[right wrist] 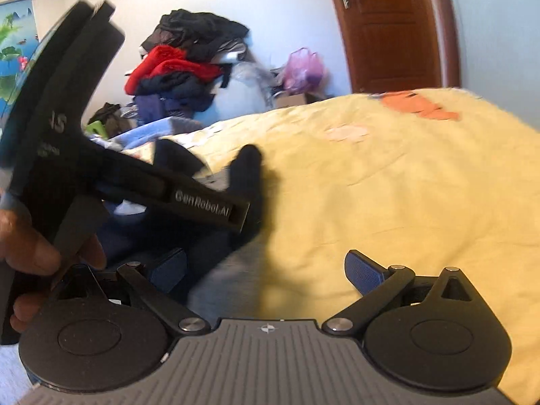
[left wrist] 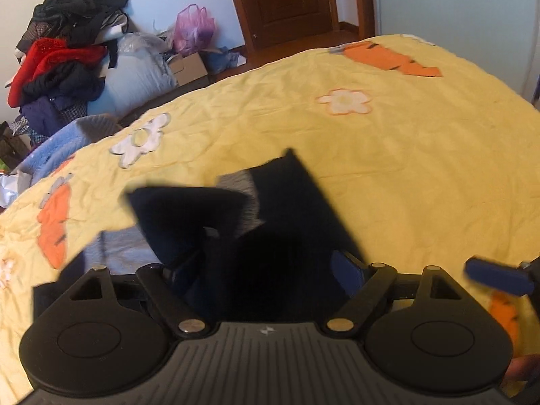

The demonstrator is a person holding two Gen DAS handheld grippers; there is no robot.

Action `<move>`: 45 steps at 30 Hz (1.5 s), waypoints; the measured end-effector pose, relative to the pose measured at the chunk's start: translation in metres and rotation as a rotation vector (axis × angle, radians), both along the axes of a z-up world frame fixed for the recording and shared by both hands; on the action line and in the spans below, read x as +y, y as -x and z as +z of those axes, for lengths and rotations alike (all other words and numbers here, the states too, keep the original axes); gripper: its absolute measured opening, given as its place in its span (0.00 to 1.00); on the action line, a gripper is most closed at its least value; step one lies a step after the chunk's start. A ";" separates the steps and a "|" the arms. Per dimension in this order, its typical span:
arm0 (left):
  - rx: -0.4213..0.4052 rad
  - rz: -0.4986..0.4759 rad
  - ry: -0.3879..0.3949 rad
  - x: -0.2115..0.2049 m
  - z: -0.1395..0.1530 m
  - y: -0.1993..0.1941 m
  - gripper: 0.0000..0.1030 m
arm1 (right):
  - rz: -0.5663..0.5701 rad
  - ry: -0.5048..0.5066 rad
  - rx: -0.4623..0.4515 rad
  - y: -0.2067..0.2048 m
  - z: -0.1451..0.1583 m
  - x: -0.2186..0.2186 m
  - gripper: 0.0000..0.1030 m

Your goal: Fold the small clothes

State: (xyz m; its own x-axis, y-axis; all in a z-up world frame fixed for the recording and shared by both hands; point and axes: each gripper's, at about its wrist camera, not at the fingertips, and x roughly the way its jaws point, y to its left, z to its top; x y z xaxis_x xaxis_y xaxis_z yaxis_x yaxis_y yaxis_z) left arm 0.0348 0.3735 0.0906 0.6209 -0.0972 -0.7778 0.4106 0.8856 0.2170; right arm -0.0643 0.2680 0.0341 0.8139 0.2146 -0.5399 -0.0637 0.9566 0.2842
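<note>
A small dark navy garment (left wrist: 280, 216) with a grey ribbed part lies crumpled on the yellow flowered bedspread (left wrist: 388, 155). My left gripper (left wrist: 258, 270) is open, its blue pads wide apart, and the dark cloth fills the gap between them. In the right wrist view my right gripper (right wrist: 266, 270) is open just above the bed, with the garment (right wrist: 249, 172) ahead and to its left. The left gripper (right wrist: 209, 189), held by a hand (right wrist: 30, 246), sits over that cloth. One blue pad of the right gripper (left wrist: 492, 276) shows at the right edge of the left wrist view. Both views are motion-blurred.
A tall pile of red and dark clothes (left wrist: 64, 57) stands on the floor beyond the bed's left edge, beside a pink bag (left wrist: 194, 28) and a cardboard box (left wrist: 189, 67). A blue blanket (left wrist: 57, 145) lies at the bed's edge. A wooden door (left wrist: 287, 3) is at the back.
</note>
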 end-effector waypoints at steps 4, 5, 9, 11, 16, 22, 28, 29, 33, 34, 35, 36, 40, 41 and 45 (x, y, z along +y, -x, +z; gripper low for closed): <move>0.015 -0.039 0.125 -0.019 -0.008 0.017 0.82 | -0.054 0.046 -0.009 0.007 0.007 -0.030 0.96; 0.025 -0.053 0.194 -0.020 -0.008 0.022 0.82 | -0.051 0.056 0.001 0.008 0.009 -0.038 0.96; 0.075 -0.092 0.414 -0.016 -0.002 0.038 0.89 | -0.043 0.184 0.019 0.012 0.018 -0.050 0.97; 0.091 -0.111 0.508 -0.009 0.005 0.047 0.89 | -0.038 0.225 0.027 0.011 0.025 -0.054 0.97; -0.081 -0.077 0.644 0.075 0.053 0.077 0.97 | 0.020 0.042 0.003 0.018 0.043 -0.044 0.97; -0.090 0.072 0.520 0.206 0.053 0.067 1.00 | 0.056 -0.372 0.099 -0.044 0.032 -0.020 0.88; -0.049 0.115 0.482 0.273 0.025 0.055 1.00 | -0.018 -0.508 0.225 -0.095 0.006 0.005 0.76; -0.047 0.118 0.477 0.276 0.020 0.052 1.00 | -0.014 -0.522 0.225 -0.099 0.005 0.008 0.76; 0.012 0.147 0.487 0.289 -0.002 0.035 0.68 | -0.045 -0.375 0.257 -0.110 0.007 0.033 0.76; 0.029 0.151 0.456 0.289 -0.009 0.033 0.51 | -0.064 -0.315 0.264 -0.112 0.007 0.041 0.76; 0.027 0.156 0.435 0.290 -0.015 0.031 0.47 | -0.054 -0.265 0.261 -0.115 0.007 0.048 0.73; 0.016 0.146 0.434 0.290 -0.016 0.033 0.39 | -0.051 -0.207 0.255 -0.115 0.007 0.055 0.65; 0.023 0.165 0.426 0.300 -0.013 0.038 0.03 | -0.026 -0.045 0.240 -0.107 0.013 0.068 0.16; 0.027 0.162 0.410 0.302 -0.014 0.040 0.03 | -0.015 -0.030 0.236 -0.103 0.014 0.067 0.14; 0.012 0.153 0.385 0.310 -0.012 0.051 0.03 | 0.013 -0.026 0.203 -0.089 0.025 0.057 0.12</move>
